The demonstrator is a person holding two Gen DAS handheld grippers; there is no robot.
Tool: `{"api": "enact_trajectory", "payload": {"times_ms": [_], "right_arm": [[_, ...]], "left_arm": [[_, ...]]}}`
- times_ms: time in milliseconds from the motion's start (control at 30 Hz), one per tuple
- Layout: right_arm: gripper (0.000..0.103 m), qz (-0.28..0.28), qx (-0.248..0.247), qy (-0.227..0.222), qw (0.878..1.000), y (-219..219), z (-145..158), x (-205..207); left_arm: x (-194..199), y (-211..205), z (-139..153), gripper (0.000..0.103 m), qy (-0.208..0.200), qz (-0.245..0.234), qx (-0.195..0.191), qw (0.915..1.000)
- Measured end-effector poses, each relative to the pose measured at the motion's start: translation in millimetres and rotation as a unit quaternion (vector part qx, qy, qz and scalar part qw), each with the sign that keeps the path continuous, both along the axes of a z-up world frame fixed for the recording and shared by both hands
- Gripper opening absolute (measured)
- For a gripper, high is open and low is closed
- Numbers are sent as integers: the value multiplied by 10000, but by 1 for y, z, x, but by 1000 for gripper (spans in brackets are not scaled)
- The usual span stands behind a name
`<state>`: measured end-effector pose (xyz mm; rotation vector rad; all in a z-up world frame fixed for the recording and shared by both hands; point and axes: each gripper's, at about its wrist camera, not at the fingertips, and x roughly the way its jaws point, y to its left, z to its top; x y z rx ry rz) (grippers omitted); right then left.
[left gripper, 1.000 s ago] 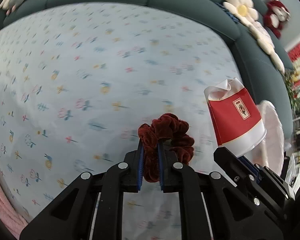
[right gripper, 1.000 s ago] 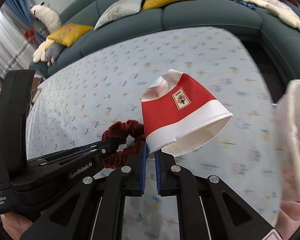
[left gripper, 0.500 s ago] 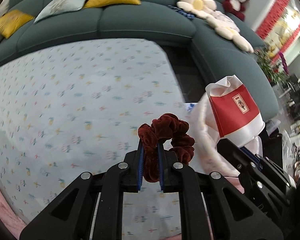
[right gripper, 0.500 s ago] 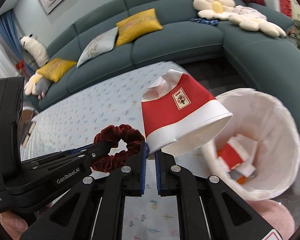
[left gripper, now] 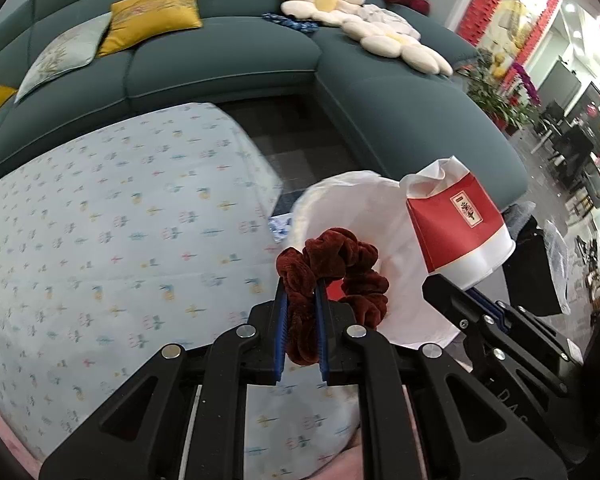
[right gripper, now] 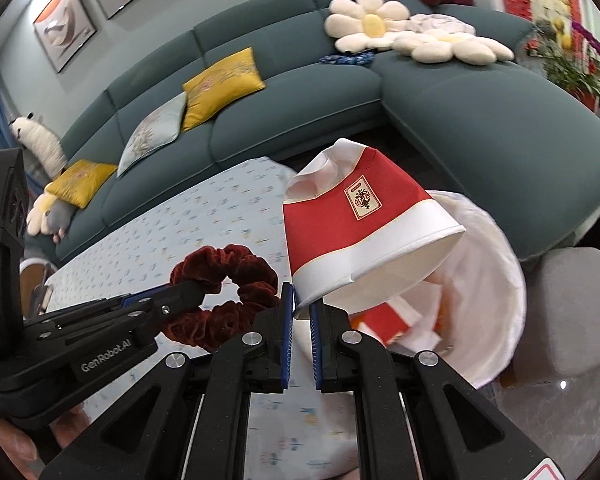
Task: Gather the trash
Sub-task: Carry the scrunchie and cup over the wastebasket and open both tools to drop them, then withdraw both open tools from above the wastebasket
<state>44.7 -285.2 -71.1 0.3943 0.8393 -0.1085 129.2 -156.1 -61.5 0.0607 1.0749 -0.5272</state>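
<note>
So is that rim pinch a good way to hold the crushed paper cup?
Probably yes. The right tongs pinch the cup by its white rim wall, coming from the open mouth. The far end is crumpled, but the rim gives a thin, flat edge that narrow pads can clamp.

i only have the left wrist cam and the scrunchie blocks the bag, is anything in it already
Observer: Yes. The right wrist view looks into the white bag, and a red and white scrap lies inside.
Operator: how is the right gripper holding the cup
Observer: The right gripper has its pads shut on the edge of the white rim of the paper cup.
Operator: anything beside the bag
Observer: A grey padded stool stands just right of the bag in that view.
</note>
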Motion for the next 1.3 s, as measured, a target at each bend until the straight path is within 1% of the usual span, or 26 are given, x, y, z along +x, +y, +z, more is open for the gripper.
{"api": "enact_trajectory", "payload": {"times_ms": [167, 333, 467, 567, 900, 1000, 1067, 1200, 1233, 1267, 1300], "right_arm": [[8, -182, 27, 21, 9998, -22, -2, -5], [8, -293, 24, 32, 9996, -36, -4, -7], [8, -340, 23, 45, 9994, -41, -5, -7], [8, -363, 17, 55, 9993, -44, -6, -5], [12, -407, -5, 18, 9992, -48, -4, -3], [17, -409, -22, 26, 9992, -48, -3, -3], [23, -408, -49, 28, 9992, -45, -2, -3], [32, -366, -181, 49, 9992, -41, 1, -3], [37, -357, -215, 51, 9991, -39, 2, -3], [41, -352, -251, 51, 9991, -37, 3, -3], [42, -332, -306, 48, 9990, -35, 4, -4]], "left_arm": [[3, -23, -1, 13, 0, -168, -15, 9999], [4, -42, -2, 16, 17, -278, -57, 9996], [4, -50, -2, 33, -39, -268, -46, 9996], [5, -53, -1, 40, -78, -240, -48, 9997], [8, -44, -4, 42, -59, -103, -40, 9999], [8, -38, -4, 42, -64, -40, -37, 10000], [7, -34, -3, 42, -69, -7, -46, 10000], [7, -25, -1, 43, -90, 88, -46, 9999], [6, -23, 0, 43, -102, 109, -43, 9999], [6, -21, 1, 49, -117, 135, -29, 9998], [5, -18, 2, 54, -154, 184, -14, 9997]]}}
